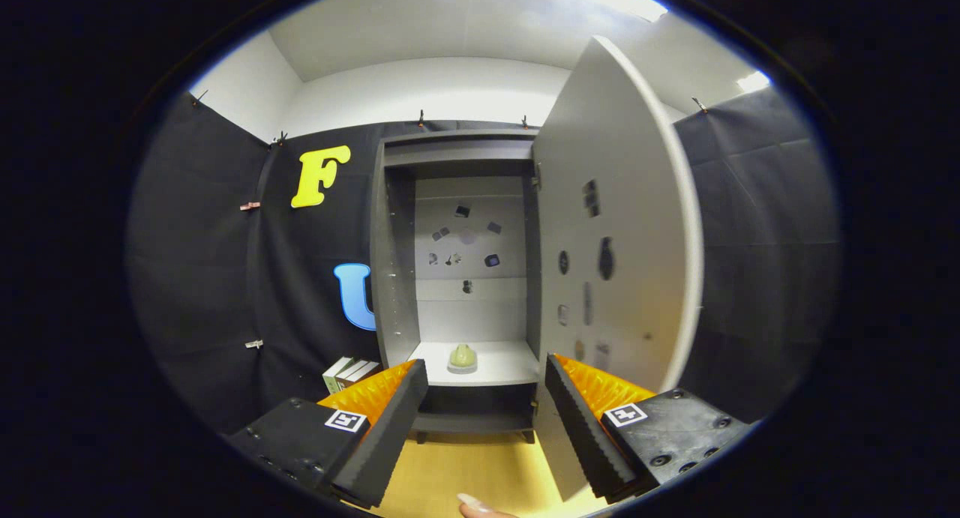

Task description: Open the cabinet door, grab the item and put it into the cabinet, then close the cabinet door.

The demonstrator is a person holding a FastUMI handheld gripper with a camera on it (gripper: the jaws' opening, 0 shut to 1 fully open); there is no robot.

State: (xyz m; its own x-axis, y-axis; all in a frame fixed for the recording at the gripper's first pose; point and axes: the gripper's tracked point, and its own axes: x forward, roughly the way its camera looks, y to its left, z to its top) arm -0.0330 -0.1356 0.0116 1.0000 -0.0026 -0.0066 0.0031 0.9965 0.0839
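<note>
Boxes [349, 371] beside cabinet, on floor [480, 469]

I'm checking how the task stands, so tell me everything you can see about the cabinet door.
The cabinet door is a tall, flat, pale grey panel, matte like laminate board. It stands swung wide open on hinges at the cabinet's right side, its inner face showing several small dark stickers or marks. Its lower edge lies just behind the right finger of the open claw, which holds nothing. Whether the finger touches the door cannot be told.

Item [463, 357] on shelf — too small to identify; fingertip [480, 507] cut off below.
</note>
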